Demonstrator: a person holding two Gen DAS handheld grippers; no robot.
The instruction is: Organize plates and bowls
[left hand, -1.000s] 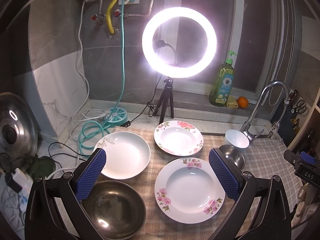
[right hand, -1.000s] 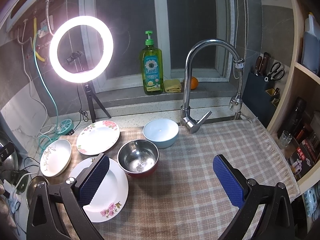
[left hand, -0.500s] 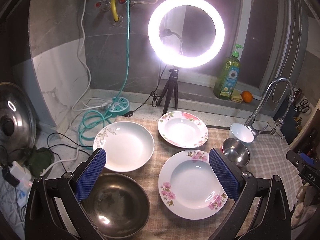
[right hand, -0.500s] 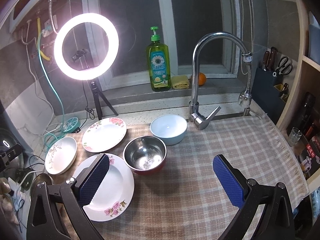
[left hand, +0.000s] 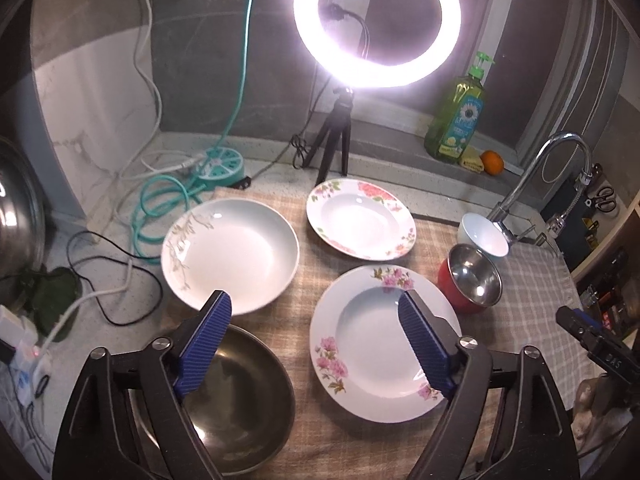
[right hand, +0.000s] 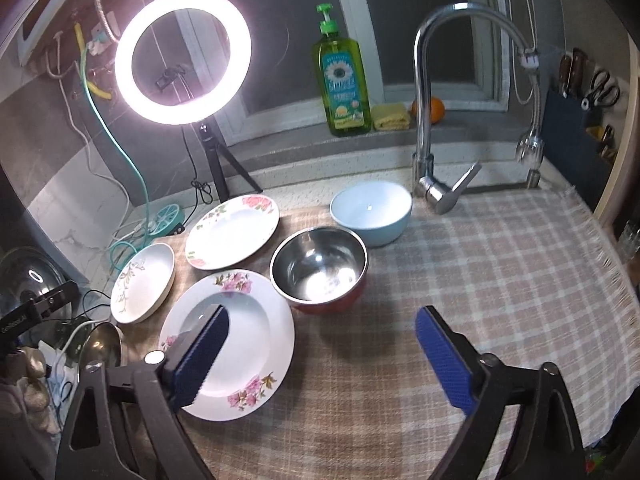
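- Where the checked cloth [right hand: 460,280] covers the counter, six dishes are laid out, none stacked and all seen empty.
- A pink-flowered deep plate [left hand: 384,344] is seen nearest, with a second rose-patterned plate [left hand: 360,218] behind it, apart.
- A white shallow bowl with a grey-green sprig pattern [left hand: 230,254] is set to the left, and a large steel bowl [left hand: 236,400] is placed in front of it.
- A red-sided steel bowl [right hand: 319,268] is placed just beside the near plate, and a pale blue bowl [right hand: 371,211] is found just behind it, near the tap [right hand: 428,120].
- The left gripper [left hand: 316,340] is held spread wide above the steel bowl and near plate, nothing being pinched.
- The right gripper [right hand: 320,356] is likewise held apart and empty, one blue pad [right hand: 200,360] being seen over the near plate.
- A lit ring lamp [right hand: 183,57] and a green soap bottle [right hand: 344,76] are seen behind.
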